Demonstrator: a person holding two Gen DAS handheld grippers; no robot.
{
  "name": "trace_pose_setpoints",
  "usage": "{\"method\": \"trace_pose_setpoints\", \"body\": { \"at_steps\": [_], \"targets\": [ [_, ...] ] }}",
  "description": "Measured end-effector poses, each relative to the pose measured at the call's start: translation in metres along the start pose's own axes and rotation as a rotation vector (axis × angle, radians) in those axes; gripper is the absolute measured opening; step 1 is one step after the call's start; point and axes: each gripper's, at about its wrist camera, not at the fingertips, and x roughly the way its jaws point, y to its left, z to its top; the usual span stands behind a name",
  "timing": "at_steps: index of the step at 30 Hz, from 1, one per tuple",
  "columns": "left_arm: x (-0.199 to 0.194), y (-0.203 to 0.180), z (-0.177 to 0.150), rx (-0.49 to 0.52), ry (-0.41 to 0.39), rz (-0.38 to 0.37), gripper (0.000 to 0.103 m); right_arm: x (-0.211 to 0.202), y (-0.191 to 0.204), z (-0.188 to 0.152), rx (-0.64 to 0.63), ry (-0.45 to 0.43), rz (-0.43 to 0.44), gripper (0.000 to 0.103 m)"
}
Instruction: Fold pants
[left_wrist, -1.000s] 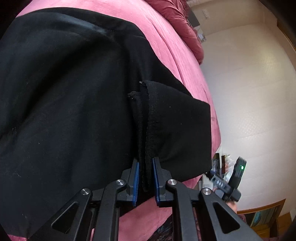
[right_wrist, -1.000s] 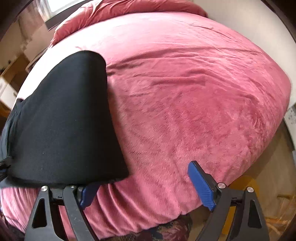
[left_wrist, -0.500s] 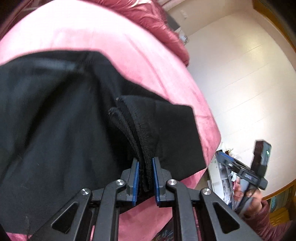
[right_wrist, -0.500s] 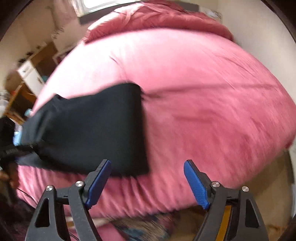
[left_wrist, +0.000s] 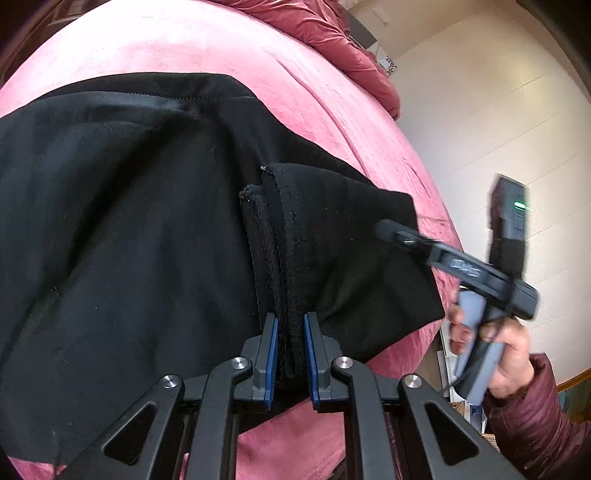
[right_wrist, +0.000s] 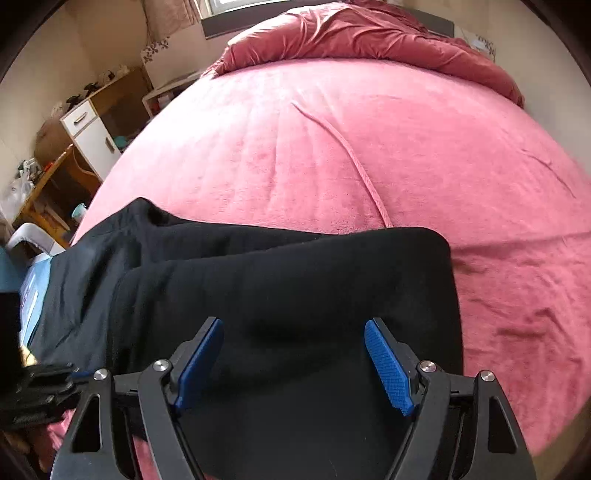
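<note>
Black pants (left_wrist: 129, 229) lie on a pink bed cover (left_wrist: 229, 48). My left gripper (left_wrist: 289, 332) is shut on the pants' layered hem edges (left_wrist: 275, 236), which stand up between the blue pads. In the right wrist view the pants (right_wrist: 295, 288) lie folded flat near the bed's front edge. My right gripper (right_wrist: 293, 354) is open and empty just above the folded cloth. The right gripper's body (left_wrist: 480, 273), held in a hand, shows in the left wrist view beside the pants' right corner.
A bunched pink duvet (right_wrist: 369, 33) lies at the bed's far end. A wooden desk and a white drawer cabinet (right_wrist: 88, 129) stand left of the bed. A pale wall (left_wrist: 498, 110) is on the bed's right side.
My right gripper has swung left over the folded pants, still open. My left gripper has kept its hold on the hem, and the right gripper has come closer in its view.
</note>
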Motion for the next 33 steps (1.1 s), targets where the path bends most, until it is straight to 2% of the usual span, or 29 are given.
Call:
{"method": "trace_pose_setpoints", "body": {
  "at_steps": [2, 5, 7, 12, 17, 22, 29, 31, 33],
  "targets": [
    [0.001, 0.000, -0.002, 0.006, -0.003, 0.016, 0.014, 0.019, 0.003, -0.002, -0.018, 0.032, -0.021, 0.083],
    [-0.004, -0.007, -0.002, 0.010, -0.019, 0.060, 0.018, 0.023, 0.012, -0.004, -0.058, 0.020, -0.052, 0.088],
    [-0.006, -0.013, -0.004, 0.019, -0.030, 0.097, 0.022, 0.020, 0.015, -0.005, -0.065, 0.012, -0.061, 0.089],
    [0.001, -0.026, -0.005, 0.059, -0.053, 0.163, 0.024, 0.001, 0.020, -0.012, -0.056, -0.015, -0.043, 0.088],
    [-0.010, -0.034, -0.009, 0.078, -0.077, 0.208, 0.027, -0.018, 0.028, -0.024, -0.066, -0.055, -0.020, 0.087],
    [-0.028, -0.032, -0.018, 0.077, -0.103, 0.246, 0.028, -0.032, 0.042, -0.042, -0.093, -0.060, 0.006, 0.085],
    [-0.055, -0.013, -0.029, 0.041, -0.131, 0.274, 0.028, -0.024, 0.068, -0.050, -0.155, -0.032, 0.049, 0.081],
    [-0.063, -0.008, -0.032, 0.028, -0.141, 0.281, 0.028, -0.022, 0.081, -0.051, -0.183, -0.025, 0.057, 0.077],
    [-0.069, -0.004, -0.034, 0.014, -0.149, 0.284, 0.029, -0.016, 0.093, -0.051, -0.221, -0.014, 0.046, 0.067]
  ]
}}
